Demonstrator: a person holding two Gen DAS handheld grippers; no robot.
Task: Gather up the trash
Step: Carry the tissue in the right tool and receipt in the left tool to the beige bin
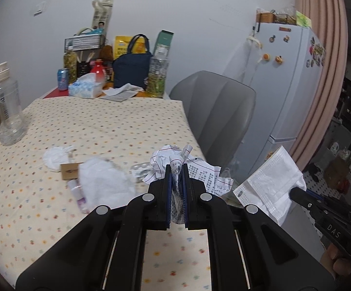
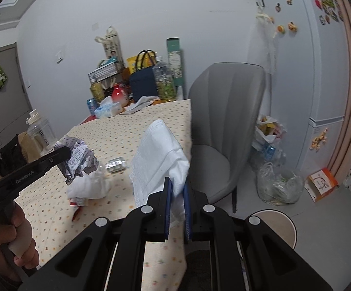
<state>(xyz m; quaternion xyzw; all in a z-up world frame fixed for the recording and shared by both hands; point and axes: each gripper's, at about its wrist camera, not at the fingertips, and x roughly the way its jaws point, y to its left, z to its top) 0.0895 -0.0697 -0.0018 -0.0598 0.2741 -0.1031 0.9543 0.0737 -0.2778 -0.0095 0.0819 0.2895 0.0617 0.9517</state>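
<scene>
My left gripper (image 1: 176, 169) is shut on a crumpled printed paper (image 1: 199, 169) and holds it above the table's right edge; it also shows in the right wrist view (image 2: 78, 160). My right gripper (image 2: 176, 184) is shut on a white face mask (image 2: 156, 155), held up off the table; the mask also shows in the left wrist view (image 1: 270, 186). On the dotted tablecloth (image 1: 102, 121) lie a white tissue wad (image 1: 102, 181), another crumpled tissue (image 1: 56, 156), a small brown card (image 1: 69, 171), a blister pack (image 1: 141, 168) and a small wrapper (image 1: 78, 194).
A clear water jug (image 1: 5, 106) stands at the table's left. Bags, bottles, a can and a tissue box (image 1: 85, 87) crowd the far end. A grey chair (image 2: 224, 126) stands right of the table, beyond it a fridge (image 2: 308, 72), plastic bags (image 2: 279, 184) and a round stool (image 2: 272, 228).
</scene>
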